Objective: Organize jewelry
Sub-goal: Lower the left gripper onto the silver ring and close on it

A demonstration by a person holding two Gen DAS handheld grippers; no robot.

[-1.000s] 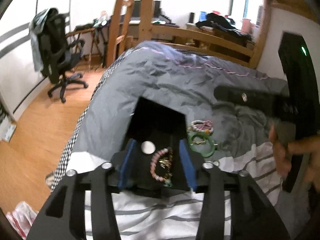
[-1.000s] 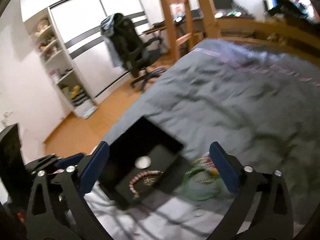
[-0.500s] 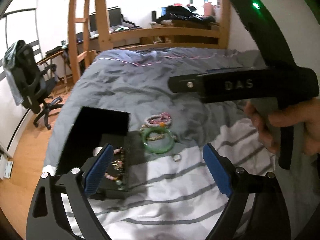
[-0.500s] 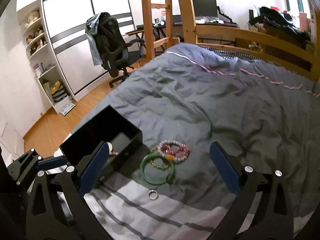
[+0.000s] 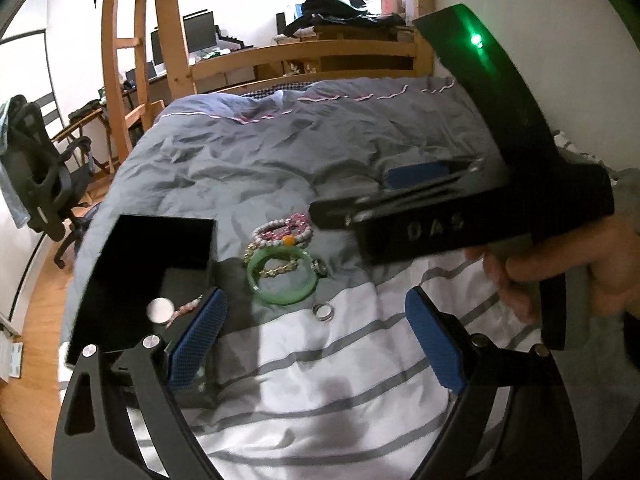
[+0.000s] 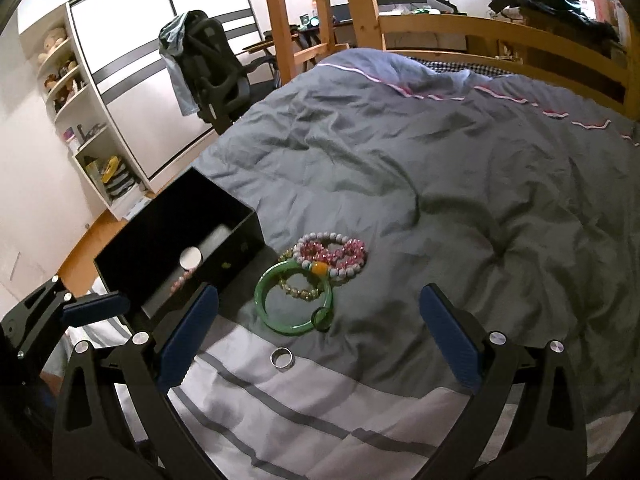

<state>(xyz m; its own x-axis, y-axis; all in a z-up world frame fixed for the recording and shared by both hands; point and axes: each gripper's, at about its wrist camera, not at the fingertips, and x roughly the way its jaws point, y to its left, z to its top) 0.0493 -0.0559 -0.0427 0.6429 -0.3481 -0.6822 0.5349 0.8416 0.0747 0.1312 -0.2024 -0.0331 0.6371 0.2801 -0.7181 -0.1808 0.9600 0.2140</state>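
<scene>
An open black jewelry box (image 5: pixel 132 276) (image 6: pixel 168 240) sits on the bed with a pink bead bracelet (image 5: pixel 184 308) and a round white disc (image 5: pixel 159 309) inside. Beside it lie a green bangle (image 5: pixel 280 280) (image 6: pixel 294 300), pink and white bead bracelets (image 5: pixel 284 232) (image 6: pixel 332 256), a gold chain bracelet (image 6: pixel 298 288) and a silver ring (image 5: pixel 323 312) (image 6: pixel 282 359). My left gripper (image 5: pixel 316 340) is open and empty, near the ring. My right gripper (image 6: pixel 318 342) is open and empty, above the ring and bangle; it also shows in the left wrist view (image 5: pixel 416 176).
The bed has a grey duvet (image 6: pixel 440 160) and a white striped sheet (image 5: pixel 320 380). A wooden bed frame (image 6: pixel 500 40) and ladder (image 5: pixel 120 80) stand behind. An office chair (image 6: pixel 208 76) and shelves (image 6: pixel 80 120) stand on the wooden floor at the left.
My left gripper has opened wide and pulled back from the box, swinging right toward the loose jewelry. My right gripper has moved closer over the bangle and ring.
</scene>
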